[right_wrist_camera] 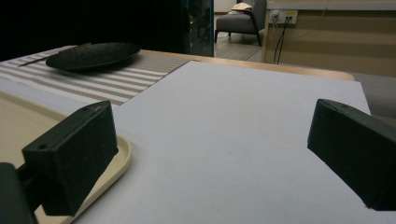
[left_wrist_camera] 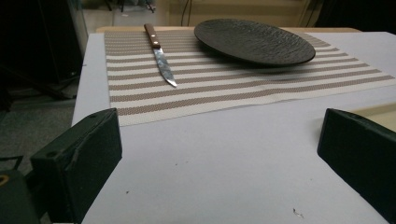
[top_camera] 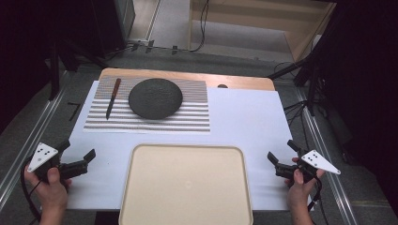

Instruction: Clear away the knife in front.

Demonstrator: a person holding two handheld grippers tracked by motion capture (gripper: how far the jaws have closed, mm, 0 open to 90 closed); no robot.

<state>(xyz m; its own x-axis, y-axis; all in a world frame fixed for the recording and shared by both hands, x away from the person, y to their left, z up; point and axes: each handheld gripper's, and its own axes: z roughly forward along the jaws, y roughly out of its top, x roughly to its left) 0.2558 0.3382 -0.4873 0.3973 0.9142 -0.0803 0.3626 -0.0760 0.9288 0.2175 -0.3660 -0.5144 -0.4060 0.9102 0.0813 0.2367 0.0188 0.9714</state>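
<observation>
A dark round plate point(top_camera: 155, 98) lies on a striped placemat point(top_camera: 187, 119) at the back of the table. A knife point(top_camera: 112, 97) with a brown handle lies on the mat to the plate's left, blade toward me. A cream tray point(top_camera: 185, 183) sits empty at the front centre. My left gripper point(top_camera: 77, 156) is held at the table's front left, open and empty. My right gripper point(top_camera: 280, 152) is held at the front right, open and empty. In the left gripper view the knife point(left_wrist_camera: 159, 56) and plate point(left_wrist_camera: 252, 40) lie ahead. The right gripper view shows the plate point(right_wrist_camera: 93, 55) far left.
The white table sheet point(top_camera: 244, 117) is bare between mat and right edge. The tray's rim point(right_wrist_camera: 119, 158) lies just beside the right gripper's left jaw. Aluminium rails point(top_camera: 28, 136) flank the table. Cables and stands are on the floor behind.
</observation>
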